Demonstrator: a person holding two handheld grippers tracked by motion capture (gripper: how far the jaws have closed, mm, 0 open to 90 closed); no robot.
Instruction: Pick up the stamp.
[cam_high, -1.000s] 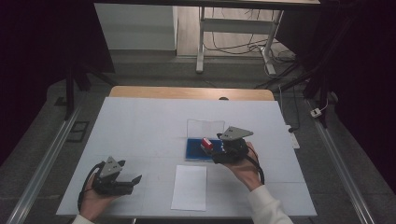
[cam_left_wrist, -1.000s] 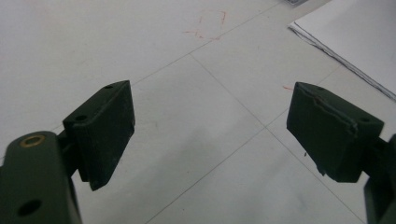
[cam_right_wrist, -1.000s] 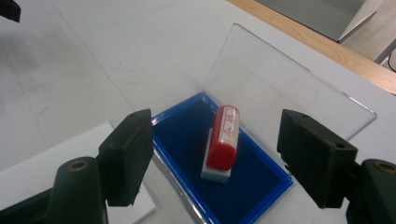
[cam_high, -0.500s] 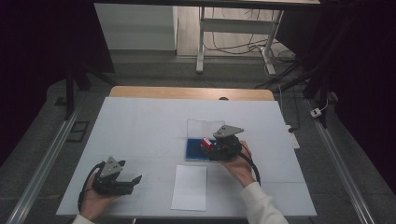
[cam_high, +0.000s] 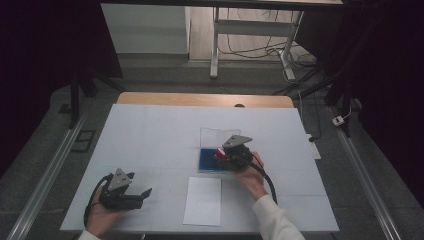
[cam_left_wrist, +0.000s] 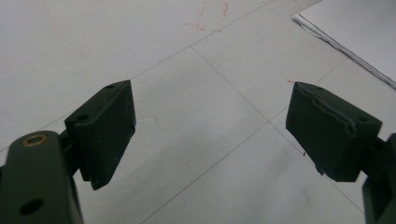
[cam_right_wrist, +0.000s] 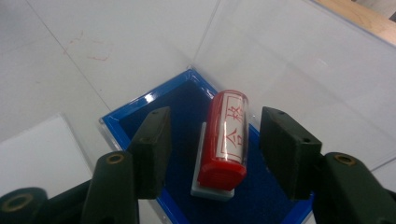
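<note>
A: Where's everything on the table (cam_high: 150, 130)?

B: Ink pad case (cam_high: 216, 159) right of centre, open lid (cam_high: 218, 136) on its far side. Stamp (cam_right_wrist: 223, 140) stands on the pad inside the case. Paper sheet (cam_high: 203, 200) near edge, just near-left of the case.

A: Grippers?

B: Right gripper (cam_right_wrist: 212, 149) over the case, stamp between its jaws, which have just been closing, gaps both sides. Left gripper (cam_high: 142, 196) on the table at near left, well left of the sheet.
</note>
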